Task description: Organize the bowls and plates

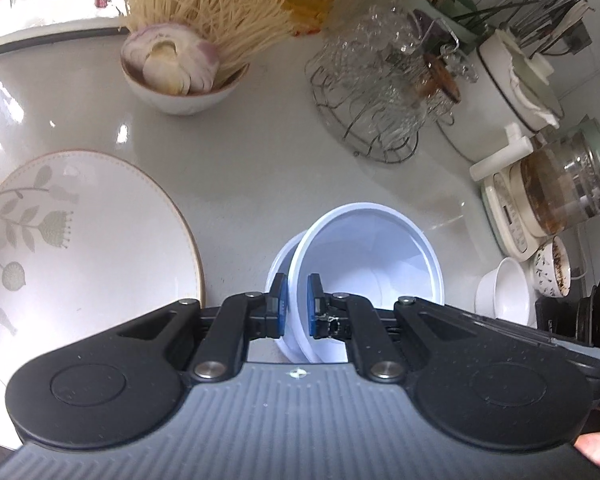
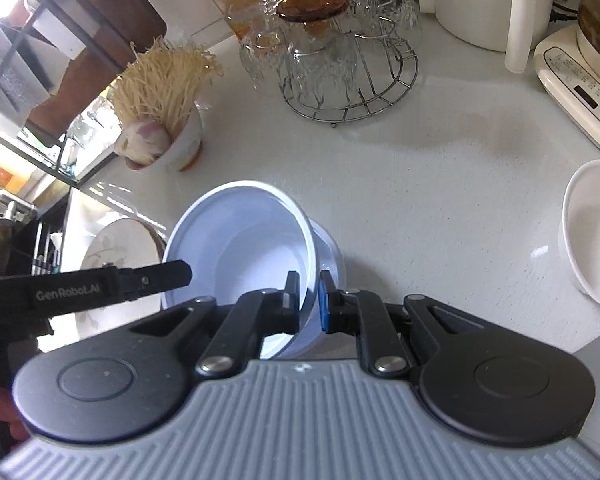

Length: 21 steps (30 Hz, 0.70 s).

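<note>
A white bowl (image 1: pixel 372 248) (image 2: pixel 244 236) hangs tilted over the pale counter, partly inside a second white bowl (image 1: pixel 282 256) (image 2: pixel 332 252) beneath it. My left gripper (image 1: pixel 296 292) is shut on the upper bowl's near rim, one blue pad inside the wall and one outside. My right gripper (image 2: pixel 309 284) is shut on the rim at the opposite side. The left gripper's black finger (image 2: pixel 172 276) reaches over that rim in the right wrist view. A large white plate with a grey leaf pattern (image 1: pixel 80 232) (image 2: pixel 116 248) lies to the left of the bowls.
At the back stand a bowl of garlic and enoki mushrooms (image 1: pixel 180 80) (image 2: pixel 160 128) and a wire rack of glasses (image 1: pixel 380 92) (image 2: pixel 340 60). A white pot (image 1: pixel 512 92), a glass kettle on its base (image 1: pixel 560 192), a small white bowl (image 1: pixel 504 288) (image 2: pixel 596 232) and a patterned cup (image 1: pixel 552 268) crowd the right.
</note>
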Each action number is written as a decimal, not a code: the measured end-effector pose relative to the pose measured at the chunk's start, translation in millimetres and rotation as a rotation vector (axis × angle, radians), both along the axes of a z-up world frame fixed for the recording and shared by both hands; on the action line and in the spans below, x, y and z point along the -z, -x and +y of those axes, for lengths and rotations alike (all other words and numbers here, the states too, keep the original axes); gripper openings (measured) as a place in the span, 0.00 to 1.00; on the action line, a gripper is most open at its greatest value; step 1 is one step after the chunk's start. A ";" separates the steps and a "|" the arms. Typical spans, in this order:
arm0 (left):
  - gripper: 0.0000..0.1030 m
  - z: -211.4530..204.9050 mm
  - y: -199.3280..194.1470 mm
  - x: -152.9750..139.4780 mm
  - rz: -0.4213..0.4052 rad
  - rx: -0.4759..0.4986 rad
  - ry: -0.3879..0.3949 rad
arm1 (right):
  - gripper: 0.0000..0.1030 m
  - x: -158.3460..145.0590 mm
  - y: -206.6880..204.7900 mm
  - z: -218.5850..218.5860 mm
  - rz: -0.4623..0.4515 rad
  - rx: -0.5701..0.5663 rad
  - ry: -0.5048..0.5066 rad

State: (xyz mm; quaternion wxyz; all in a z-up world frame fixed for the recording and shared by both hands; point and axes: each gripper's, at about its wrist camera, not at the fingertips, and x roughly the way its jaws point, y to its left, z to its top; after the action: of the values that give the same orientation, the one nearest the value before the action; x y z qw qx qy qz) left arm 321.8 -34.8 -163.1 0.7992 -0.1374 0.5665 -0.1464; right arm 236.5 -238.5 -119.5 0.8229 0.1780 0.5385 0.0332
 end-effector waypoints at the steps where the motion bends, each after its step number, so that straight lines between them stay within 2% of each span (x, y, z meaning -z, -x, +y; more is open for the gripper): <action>1: 0.09 -1.1 0.3 2.1 0.006 -0.003 -0.007 | 0.13 1.1 -0.8 0.4 0.007 -0.001 0.005; 10: 0.12 -7.3 -2.8 10.5 0.025 0.005 -0.009 | 0.13 6.8 -5.2 -5.5 0.041 0.000 0.007; 13: 0.18 -9.2 -4.0 11.3 0.028 0.006 -0.009 | 0.13 8.0 -9.1 -4.9 0.058 0.000 0.003; 17: 0.31 -9.0 -4.2 13.4 0.031 0.002 -0.009 | 0.13 9.8 -12.3 -1.4 0.079 -0.013 0.003; 19: 0.43 -7.0 -4.6 12.1 0.030 0.000 -0.015 | 0.13 8.8 -14.8 -0.5 0.091 -0.009 0.016; 20: 0.53 -5.6 -4.1 10.0 0.024 -0.005 -0.024 | 0.14 7.2 -15.6 -0.1 0.091 -0.007 0.021; 21: 0.55 -3.6 -3.3 7.9 0.012 -0.010 -0.027 | 0.14 5.3 -16.4 0.1 0.088 -0.003 0.026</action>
State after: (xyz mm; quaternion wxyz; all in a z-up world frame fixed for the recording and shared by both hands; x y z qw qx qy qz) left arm 325.1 -38.4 -171.0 0.7982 -0.1302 0.5727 -0.1337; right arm 252.9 -238.4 -124.8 0.8007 0.1677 0.5747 0.0198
